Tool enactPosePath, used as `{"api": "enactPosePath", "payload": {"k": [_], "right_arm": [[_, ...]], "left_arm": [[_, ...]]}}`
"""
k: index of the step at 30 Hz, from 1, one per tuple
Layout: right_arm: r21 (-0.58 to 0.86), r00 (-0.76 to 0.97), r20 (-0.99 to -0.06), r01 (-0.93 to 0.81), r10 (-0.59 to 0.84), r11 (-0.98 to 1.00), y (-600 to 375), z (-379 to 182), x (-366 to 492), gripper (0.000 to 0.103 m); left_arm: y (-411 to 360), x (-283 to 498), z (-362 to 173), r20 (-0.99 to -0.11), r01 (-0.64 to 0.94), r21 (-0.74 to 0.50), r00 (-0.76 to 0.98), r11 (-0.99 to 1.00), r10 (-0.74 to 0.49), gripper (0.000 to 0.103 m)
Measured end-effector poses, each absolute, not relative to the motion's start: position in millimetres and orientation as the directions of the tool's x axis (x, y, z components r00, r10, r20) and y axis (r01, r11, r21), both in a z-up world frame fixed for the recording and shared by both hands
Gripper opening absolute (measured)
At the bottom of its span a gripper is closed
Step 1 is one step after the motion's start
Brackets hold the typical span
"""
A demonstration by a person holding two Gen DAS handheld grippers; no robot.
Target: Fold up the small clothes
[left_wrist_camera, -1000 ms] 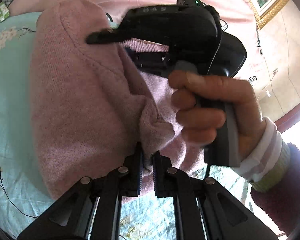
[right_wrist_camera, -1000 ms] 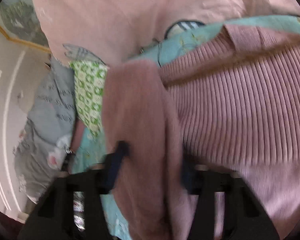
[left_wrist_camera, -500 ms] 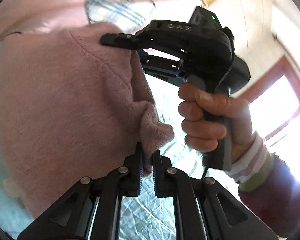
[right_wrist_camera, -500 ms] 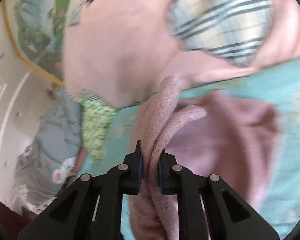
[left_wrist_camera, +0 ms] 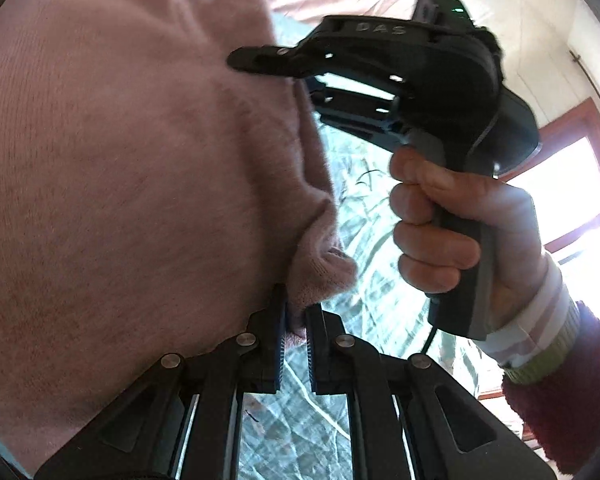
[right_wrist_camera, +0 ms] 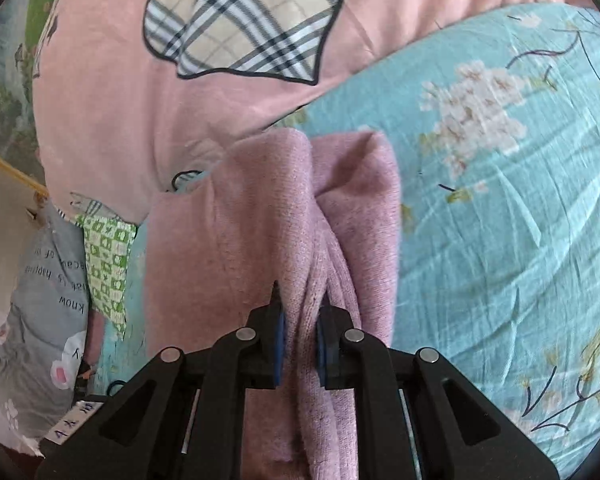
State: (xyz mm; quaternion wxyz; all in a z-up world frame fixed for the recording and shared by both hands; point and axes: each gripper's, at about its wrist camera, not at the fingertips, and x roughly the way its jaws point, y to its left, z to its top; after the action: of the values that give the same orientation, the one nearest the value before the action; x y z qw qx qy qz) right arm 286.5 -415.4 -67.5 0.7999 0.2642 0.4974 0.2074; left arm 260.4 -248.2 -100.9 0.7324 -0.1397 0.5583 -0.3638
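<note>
with the left claw (left_wrist_camera: 296, 322) and right claw (right_wrist_camera: 300, 330) each pinched on an edge of the pink knit garment (right_wrist_camera: 268, 216) held above the bed (right_wrist_camera: 500, 200), keep both grips level and lower it evenly so the fold lands flat.

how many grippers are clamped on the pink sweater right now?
2. The left gripper pinches a bunched edge of the pink sweater at bottom center of its own view. The right gripper has a fold of the sweater between its jaws, above the blue floral bedspread.

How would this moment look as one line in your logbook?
step: fold, mid-lift | left gripper: shut on pink sweater | right gripper: shut on pink sweater | below: floral bedsheet
</note>
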Motion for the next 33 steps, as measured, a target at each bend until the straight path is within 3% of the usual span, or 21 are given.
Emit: {"api": "enactPosePath", "payload": {"k": [7,9,10,11,13,14,15,23,33], "right_arm": [[0.588,0.443,-0.706,-0.068,0.553,0.806,-409,-63,280,0.015],[0.58,0.446,-0.715,-0.052,0.539,0.813,-408,-61,278,0.018],[0.578,0.448,-0.718,-0.044,0.534,0.815,-408,-59,277,0.021],[0.582,0.452,-0.716,-0.034,0.532,0.813,-409,-57,275,0.022],[0.587,0.472,-0.71,-0.014,0.523,0.809,-414,-52,271,0.038],[0.584,0.483,-0.71,-0.002,0.512,0.812,-418,-50,269,0.051],[0.585,0.499,-0.706,0.011,0.502,0.811,-422,-47,265,0.056],[0.613,0.493,-0.688,0.002,0.533,0.79,-429,-44,260,0.08],[0.638,0.437,-0.697,0.017,0.568,0.77,-425,-71,268,0.083]], "left_arm": [[-238,253,-94,-0.715,0.358,-0.625,0.095,0.694,-0.693,0.017],[-232,244,-91,-0.712,0.35,-0.631,0.091,0.692,-0.696,0.036],[-225,242,-88,-0.707,0.34,-0.639,0.094,0.69,-0.701,0.055],[-221,238,-84,-0.703,0.337,-0.641,0.103,0.69,-0.704,0.061],[-208,216,-73,-0.703,0.344,-0.629,0.132,0.697,-0.699,0.063],[-200,214,-68,-0.708,0.339,-0.622,0.139,0.705,-0.692,0.069],[-192,213,-65,-0.711,0.334,-0.619,0.148,0.711,-0.688,0.072],[-113,245,-48,-0.667,0.197,-0.667,0.272,0.719,-0.693,0.081],[-61,311,-68,-0.695,0.04,-0.676,0.295,0.736,-0.655,0.081]]}}
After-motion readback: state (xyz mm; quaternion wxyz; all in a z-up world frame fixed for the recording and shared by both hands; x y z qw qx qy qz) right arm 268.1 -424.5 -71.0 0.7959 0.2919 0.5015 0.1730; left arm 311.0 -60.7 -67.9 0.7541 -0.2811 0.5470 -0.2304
